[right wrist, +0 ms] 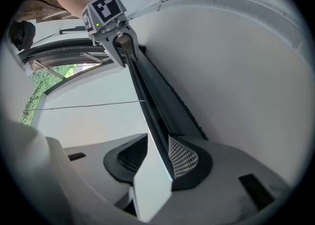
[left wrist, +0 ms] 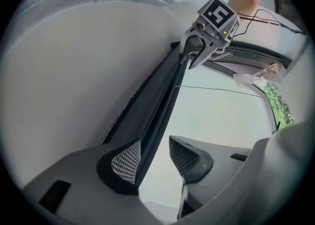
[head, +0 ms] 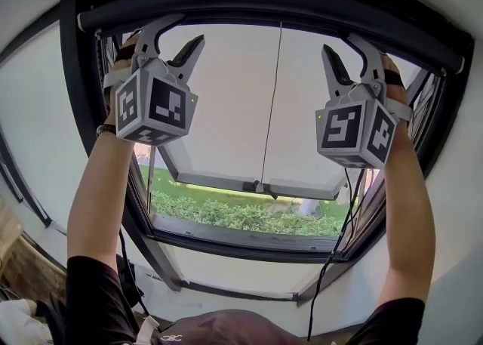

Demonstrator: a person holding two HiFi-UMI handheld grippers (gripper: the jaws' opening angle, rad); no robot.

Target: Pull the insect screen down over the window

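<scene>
The insect screen is rolled up in a dark housing (head: pixel 264 13) across the top of the window frame. Its dark pull bar (left wrist: pixel 162 106) (right wrist: pixel 152 96) runs along the housing's underside. My left gripper (head: pixel 191 26) (left wrist: pixel 155 157) is raised to the bar's left part; the bar lies against the left pad, and a gap shows at the other pad. My right gripper (head: pixel 338 41) (right wrist: pixel 152 157) is up at the right part, with the bar's pale lip between its pads and no firm squeeze visible. Each gripper also appears in the other's view: right gripper (left wrist: pixel 196 52), left gripper (right wrist: pixel 123 51).
A thin cord (head: pixel 272 102) hangs down the middle of the pane. The window sash (head: pixel 256 183) is tilted open outward, above a green hedge (head: pixel 241 215). A black cable (head: pixel 332 260) dangles at the lower right. White wall surrounds the frame.
</scene>
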